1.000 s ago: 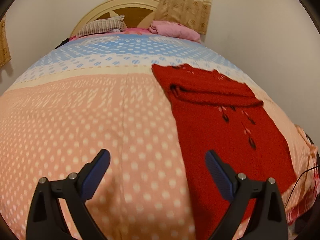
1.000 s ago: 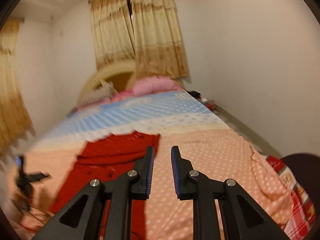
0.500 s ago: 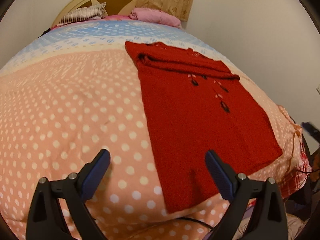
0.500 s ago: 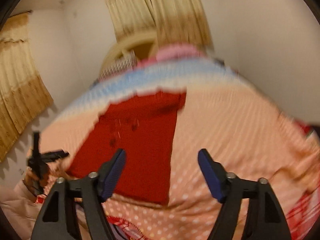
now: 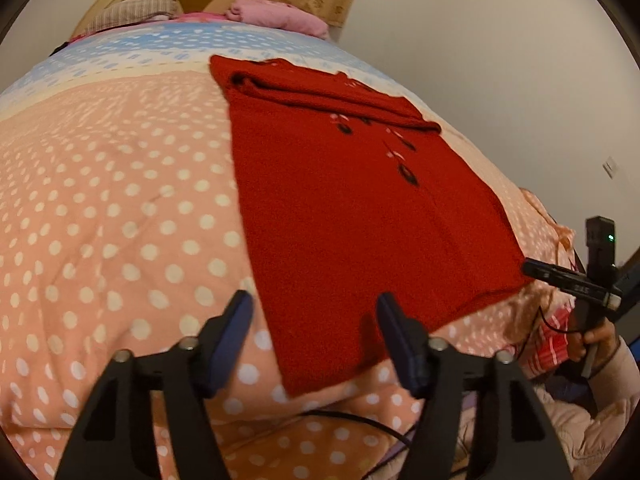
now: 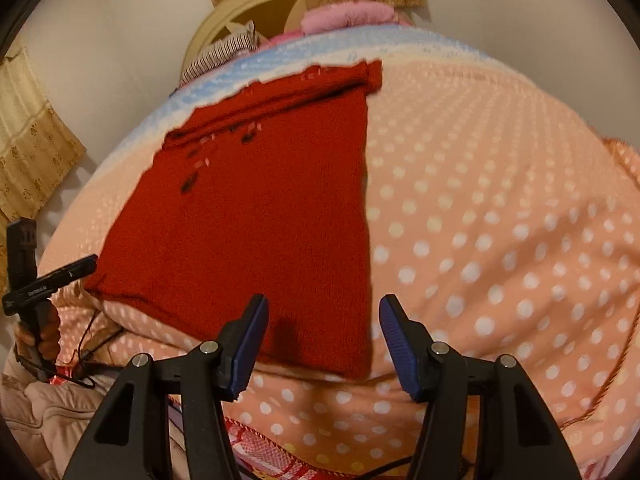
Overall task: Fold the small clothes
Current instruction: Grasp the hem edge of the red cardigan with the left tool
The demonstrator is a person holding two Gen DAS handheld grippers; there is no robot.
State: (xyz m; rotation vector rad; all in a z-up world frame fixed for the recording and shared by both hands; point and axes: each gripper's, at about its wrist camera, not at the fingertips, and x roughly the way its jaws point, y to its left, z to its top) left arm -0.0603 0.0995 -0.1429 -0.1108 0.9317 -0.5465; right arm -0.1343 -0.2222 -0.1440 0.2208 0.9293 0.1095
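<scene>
Left claw (image 5: pixel 314 334) and right claw (image 6: pixel 322 338) both spread wide, empty, poised over near hem of red sweater (image 5: pixel 360 216) on bed (image 5: pixel 112 200).

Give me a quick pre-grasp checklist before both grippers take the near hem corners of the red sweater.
1. Left gripper open and holding nothing: ok.
2. Right gripper open and holding nothing: ok.
3. Red sweater flat on the dotted quilt, top part already folded over: ok.
4. Near hem corners visible, one between each gripper's fingers: ok.
5. Fingers touching the hem: not ok, no contact visible.
6. Black cable at the quilt's near edge clear of the grasp path: cannot tell.
</scene>
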